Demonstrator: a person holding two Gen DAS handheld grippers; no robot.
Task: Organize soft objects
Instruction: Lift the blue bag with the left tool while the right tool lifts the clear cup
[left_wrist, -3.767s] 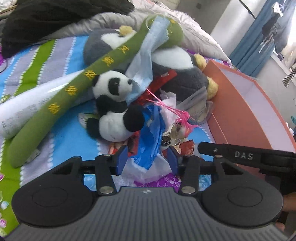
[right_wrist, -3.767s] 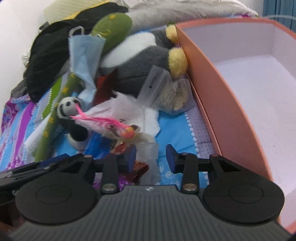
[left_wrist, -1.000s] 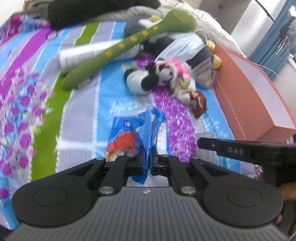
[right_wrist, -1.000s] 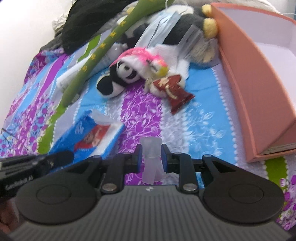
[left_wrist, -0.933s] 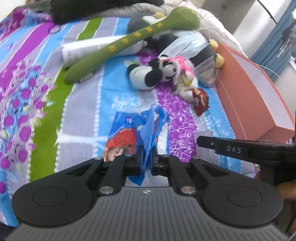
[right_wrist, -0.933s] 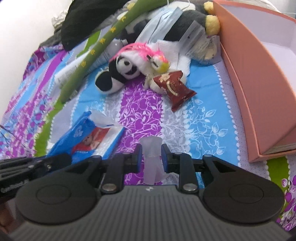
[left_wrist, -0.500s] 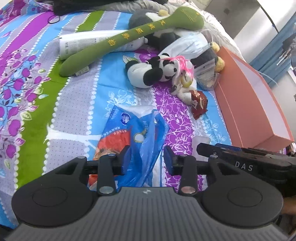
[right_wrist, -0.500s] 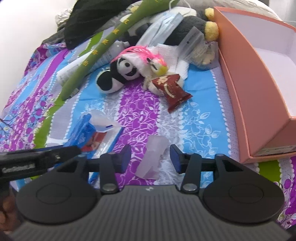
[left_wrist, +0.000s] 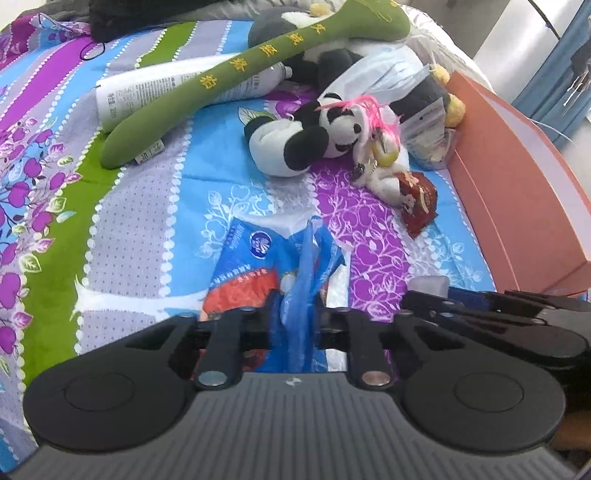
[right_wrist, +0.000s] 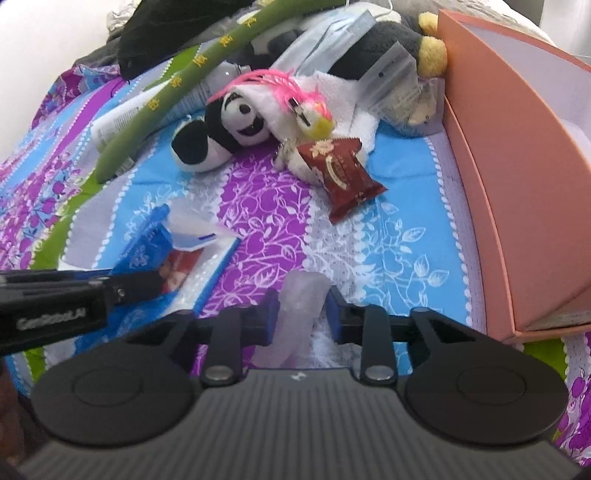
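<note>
Left gripper (left_wrist: 297, 326): jaws closing on the blue tissue pack (left_wrist: 258, 269); its crumpled wrapper stands between the pads, touching both.
Right gripper (right_wrist: 299, 315): jaws closing around a translucent soft pouch (right_wrist: 299, 295); left pad touching it, contact on the right pad unclear.
Tissue pack: lies on the striped floral bedspread (left_wrist: 129, 221), near the camera.
Panda plush (left_wrist: 310, 136): farther back, beside a red snack packet (right_wrist: 338, 171).
Green plush stick (left_wrist: 240, 70): lies across a white bottle (left_wrist: 147, 88).
Orange box (right_wrist: 517, 155): on the right, open.
</note>
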